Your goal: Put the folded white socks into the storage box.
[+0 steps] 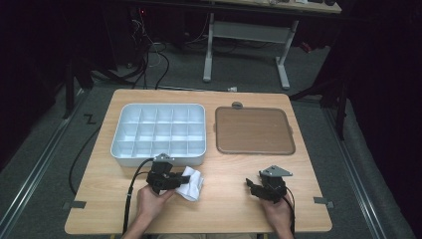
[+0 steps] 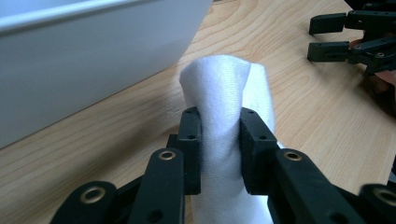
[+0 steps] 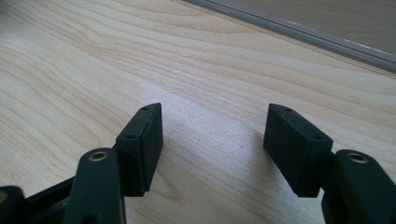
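Two grippers are seen low in the high view, each held in a hand entering from the bottom edge. The left gripper [image 1: 175, 179], left of centre and near the lower edge, is pinched on a white cloth [image 1: 191, 182], which is bunched on the wooden table [image 1: 224, 209] just below the lower right corner of the white compartment tray [image 1: 115, 144]. In the left gripper view the cloth [image 2: 224, 93] is pressed between the two black jaws at the middle of the frame, a folded hump rising above them, while the tray wall [image 2: 70, 70] takes up the upper left and the table [image 2: 116, 140] runs beneath. The right gripper [image 1: 252, 187], at the lower right of the high view, is kept spread with nothing between its jaws; in the right gripper view [image 3: 212, 137] bare table [image 3: 210, 60] is seen through the gap, and it is also caught at the upper right of the left gripper view [image 2: 312, 36]. A brown mat [image 1: 254, 130] lies right of the tray, in the upper middle of the high view, well apart from the cloth. The step in hand is judged to be the grasp of the cloth, already secured but not yet lifted clear of the table. The next move is thought to call for the cloth to be raised and carried towards the tray, probably for wiping its compartments, with the grip kept firm so the loose fabric is not dropped or snagged on the tray rim.
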The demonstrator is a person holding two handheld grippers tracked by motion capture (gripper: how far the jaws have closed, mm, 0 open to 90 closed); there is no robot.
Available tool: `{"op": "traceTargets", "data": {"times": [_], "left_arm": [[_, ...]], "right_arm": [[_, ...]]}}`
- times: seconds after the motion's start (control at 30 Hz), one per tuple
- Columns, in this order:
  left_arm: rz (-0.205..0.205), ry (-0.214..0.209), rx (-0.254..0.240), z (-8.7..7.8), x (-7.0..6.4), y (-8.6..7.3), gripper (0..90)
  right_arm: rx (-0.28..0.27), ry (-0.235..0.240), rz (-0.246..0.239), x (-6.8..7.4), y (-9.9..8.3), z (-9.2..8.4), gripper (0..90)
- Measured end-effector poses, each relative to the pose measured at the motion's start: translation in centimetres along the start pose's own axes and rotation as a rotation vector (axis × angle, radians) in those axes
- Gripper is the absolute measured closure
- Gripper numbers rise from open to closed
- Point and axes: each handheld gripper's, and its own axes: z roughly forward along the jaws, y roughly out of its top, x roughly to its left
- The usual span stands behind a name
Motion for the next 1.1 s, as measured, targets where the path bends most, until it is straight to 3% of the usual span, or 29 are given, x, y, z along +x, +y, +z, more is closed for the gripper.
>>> {"op": "traceTargets", "data": {"times": [0.5,1.1], "left_arm": [[-0.007,-0.001,-0.017,-1.1,0.2,0.7,73.3],[0.022,0.008,-0.049,-2.8,-0.3,2.5,73.4]], "right_arm": [[0.0,0.0,0.0,0.0,0.0,0.0,37.7],[0.0,0.001,0.0,0.0,0.0,0.0,37.5]]}}
